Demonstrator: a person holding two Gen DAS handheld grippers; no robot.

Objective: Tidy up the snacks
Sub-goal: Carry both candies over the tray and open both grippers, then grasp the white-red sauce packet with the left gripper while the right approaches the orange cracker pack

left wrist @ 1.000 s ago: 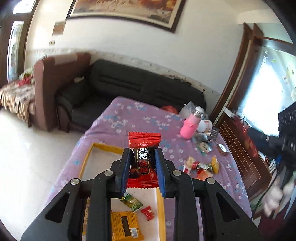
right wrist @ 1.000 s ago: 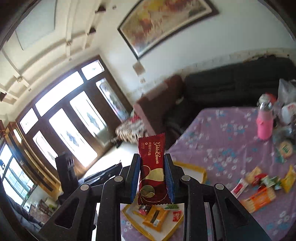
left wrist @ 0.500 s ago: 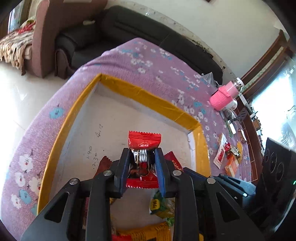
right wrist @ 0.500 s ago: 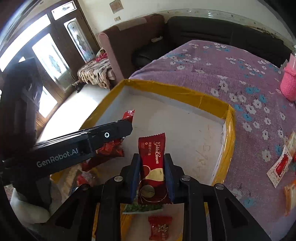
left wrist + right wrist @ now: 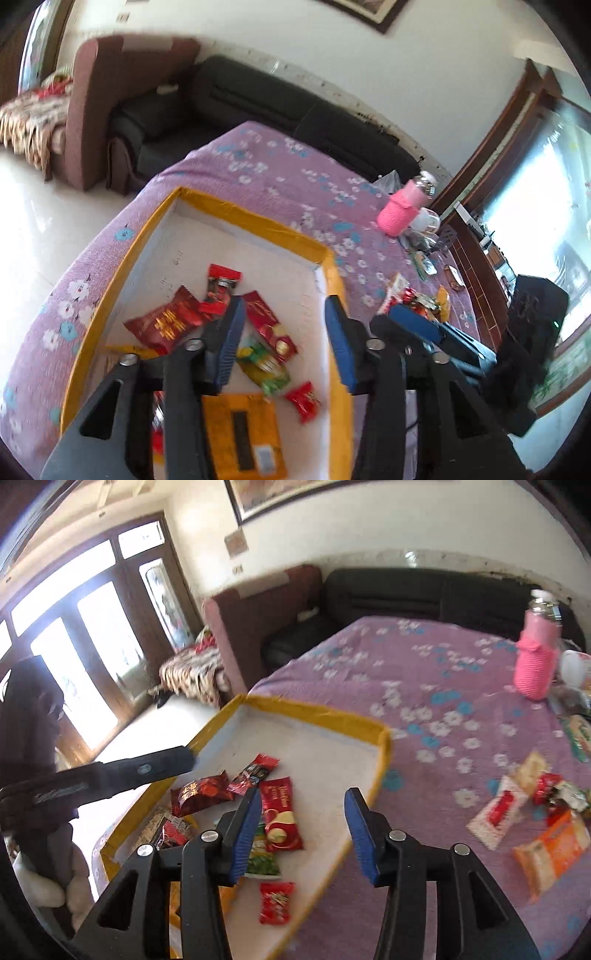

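Purple flowered cloth [image 5: 280, 173] covered the table, with a dark sofa [image 5: 258, 99] beyond it at twelve o'clock and bright glass doors [image 5: 74, 635] at nine o'clock in the right wrist view. Toward the table's left sat the yellow-rimmed tray [image 5: 255, 218], its white floor serving as the collecting place for the snacks. Above it hung the left gripper [image 5: 282, 343], its jaws opening with nothing pinched between them; the red-and-black candy bar [image 5: 221, 286] lay flat on the tray floor at eleven o'clock of its fingertips, overlapping a red foil packet [image 5: 166, 325], apparently just let go. Beside these lay the dark red wafer bar [image 5: 279, 819], seen directly ahead of the right gripper [image 5: 301, 830], whose jaws were likewise opening and empty, the bar resting loose on the tray against a green packet [image 5: 263, 860]. A small red candy [image 5: 276, 901] and an orange box [image 5: 243, 439] sat closer to the near rim. Both tools pointed downward over the tray, presumably so the wrappers would drop inside the rim rather than on the cloth. Farther right, at three o'clock, a scatter of unsorted snacks [image 5: 535, 812] waited on the cloth, including an orange cracker pack [image 5: 554, 849], so the sorting looked roughly half done. A pink bottle [image 5: 535, 657] stood at one o'clock, well apart from the tray.
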